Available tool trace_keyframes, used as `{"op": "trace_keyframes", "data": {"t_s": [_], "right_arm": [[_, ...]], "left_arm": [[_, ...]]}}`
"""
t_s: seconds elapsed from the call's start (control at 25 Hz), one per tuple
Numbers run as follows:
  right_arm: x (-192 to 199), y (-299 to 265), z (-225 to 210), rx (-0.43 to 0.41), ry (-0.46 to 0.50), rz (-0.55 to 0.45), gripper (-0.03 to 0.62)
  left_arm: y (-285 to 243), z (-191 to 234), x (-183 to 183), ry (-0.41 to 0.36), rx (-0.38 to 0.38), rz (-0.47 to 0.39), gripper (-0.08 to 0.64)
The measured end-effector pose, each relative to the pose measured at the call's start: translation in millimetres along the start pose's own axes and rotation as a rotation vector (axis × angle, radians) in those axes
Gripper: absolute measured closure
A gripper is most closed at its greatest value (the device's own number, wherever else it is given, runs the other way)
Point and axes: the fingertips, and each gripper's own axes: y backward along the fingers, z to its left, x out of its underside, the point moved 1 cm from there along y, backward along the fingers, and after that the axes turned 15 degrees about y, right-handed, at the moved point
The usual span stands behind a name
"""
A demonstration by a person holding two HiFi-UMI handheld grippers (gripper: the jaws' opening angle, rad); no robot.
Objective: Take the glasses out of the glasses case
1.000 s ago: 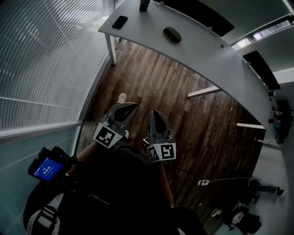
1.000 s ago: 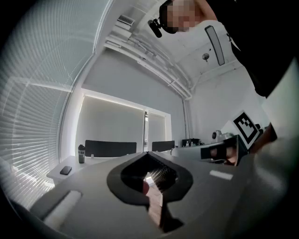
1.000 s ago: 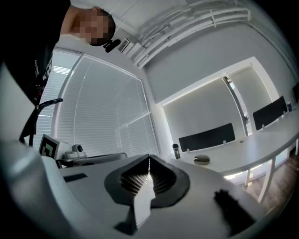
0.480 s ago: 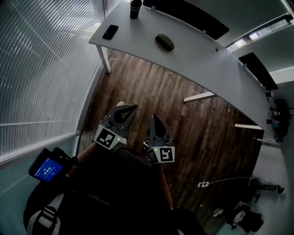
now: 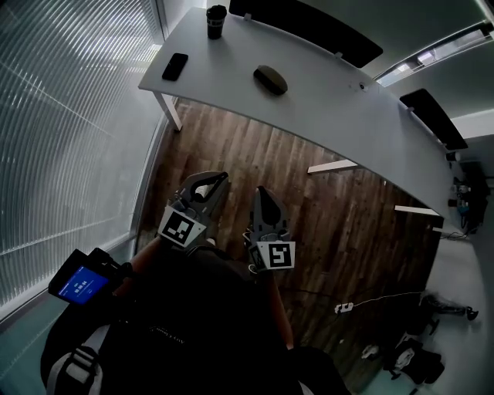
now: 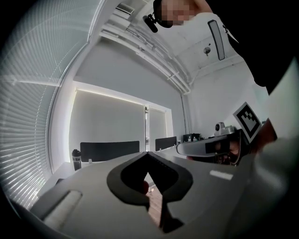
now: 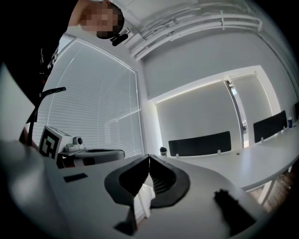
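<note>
The glasses case (image 5: 270, 79), a dark closed oval, lies on the long white table (image 5: 340, 108) far ahead of me in the head view. Both grippers are held out level over the wooden floor, well short of the table. My left gripper (image 5: 221, 177) is shut, its tips meeting with nothing between them, as the left gripper view (image 6: 147, 153) also shows. To its right, my right gripper (image 5: 261, 191) is likewise shut and empty, its tips pressed together (image 7: 149, 156). No glasses are in sight.
A black phone (image 5: 174, 66) and a dark cup (image 5: 216, 21) stand at the table's left end. Black chair backs (image 5: 309, 27) line its far side. Window blinds (image 5: 62, 116) run along the left. Cables and bags (image 5: 409, 355) lie on the floor at lower right.
The table with the case has come further into view and lower in the picture, as I moved toward it. Both grippers stay shut, side by side in front of me.
</note>
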Motion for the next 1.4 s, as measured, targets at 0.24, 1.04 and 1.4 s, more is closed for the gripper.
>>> {"op": "trace_keyframes", "data": {"t_s": [0.24,1.04,1.4], "right_arm": [[13,-33,0,-0.045,0.060,0.039,0.584],[3,-147,-15,-0.014,0.158,0.084,0.584],[-8,-147,-33,0.053,0.131,0.090,0.584]], "left_arm": [[-11,31,-5,0.018,-0.009,-0.009,0.555],[-71,132,-32,0.034,0.004,-0.020,0.555],[-83,131,-40,0.011,0.020,-0.014,0.555]]}}
